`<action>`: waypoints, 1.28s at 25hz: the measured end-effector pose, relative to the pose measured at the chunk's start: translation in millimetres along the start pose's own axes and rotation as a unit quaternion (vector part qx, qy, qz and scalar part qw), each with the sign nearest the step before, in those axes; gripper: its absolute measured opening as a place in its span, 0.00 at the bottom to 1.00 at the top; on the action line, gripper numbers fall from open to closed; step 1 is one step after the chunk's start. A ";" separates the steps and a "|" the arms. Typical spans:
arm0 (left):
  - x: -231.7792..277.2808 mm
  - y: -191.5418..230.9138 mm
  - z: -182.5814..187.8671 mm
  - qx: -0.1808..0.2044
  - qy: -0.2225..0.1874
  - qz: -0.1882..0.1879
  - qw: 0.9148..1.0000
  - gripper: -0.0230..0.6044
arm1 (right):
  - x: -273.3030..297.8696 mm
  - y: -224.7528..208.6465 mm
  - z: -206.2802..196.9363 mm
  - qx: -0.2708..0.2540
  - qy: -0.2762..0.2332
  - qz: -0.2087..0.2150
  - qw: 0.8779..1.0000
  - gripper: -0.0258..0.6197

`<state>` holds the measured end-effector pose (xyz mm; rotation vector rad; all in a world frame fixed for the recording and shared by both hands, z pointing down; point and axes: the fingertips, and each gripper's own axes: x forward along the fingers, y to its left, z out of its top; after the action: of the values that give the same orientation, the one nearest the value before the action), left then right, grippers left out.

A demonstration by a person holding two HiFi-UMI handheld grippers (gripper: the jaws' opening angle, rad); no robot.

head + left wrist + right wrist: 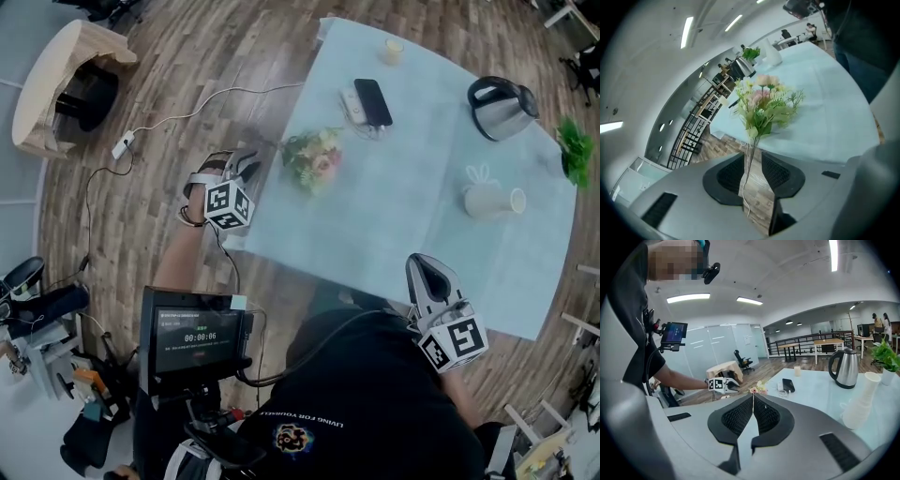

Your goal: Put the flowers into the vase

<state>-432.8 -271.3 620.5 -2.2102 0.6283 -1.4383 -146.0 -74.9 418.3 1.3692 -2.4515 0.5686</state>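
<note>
Nearest hung the right gripper [427,269], by the person's chest, its jaws pressed together with nothing in them. Past it, the big counter [394,234] held the vase [492,199] on the right side and the flowers [314,159] at the left edge. Their blooms lay on the counter and their stems [751,140] pointed off the edge, straight at the left gripper [246,167]. Its jaws stood a little apart, with the thin stems running into the gap, not pinched. I think the left hand was much the nearer one.

Pink-and-cream flowers [314,157] lie at the table [394,234] edge; the white ribbed vase [489,199] stands well apart.
</note>
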 end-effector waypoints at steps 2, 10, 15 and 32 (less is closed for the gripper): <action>9.3 4.8 -7.2 0.012 0.005 -0.007 1.000 0.22 | 5.7 1.1 0.8 0.003 0.007 -0.002 1.000 0.07; 41.6 17.8 -13.8 0.046 0.012 -0.018 0.999 0.24 | 17.0 -8.3 1.8 0.005 0.035 -0.010 0.999 0.07; 56.4 12.1 -17.3 0.073 0.017 -0.038 0.996 0.25 | 23.8 -12.4 1.0 0.006 0.043 -0.012 0.999 0.07; 84.8 1.0 -14.6 0.106 0.023 -0.053 0.993 0.25 | 33.2 -21.6 -2.3 0.013 0.055 -0.017 0.998 0.07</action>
<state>-415.9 -323.0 687.1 -2.0770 0.3575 -1.5360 -144.4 -109.0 438.7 1.3506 -2.3374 0.6525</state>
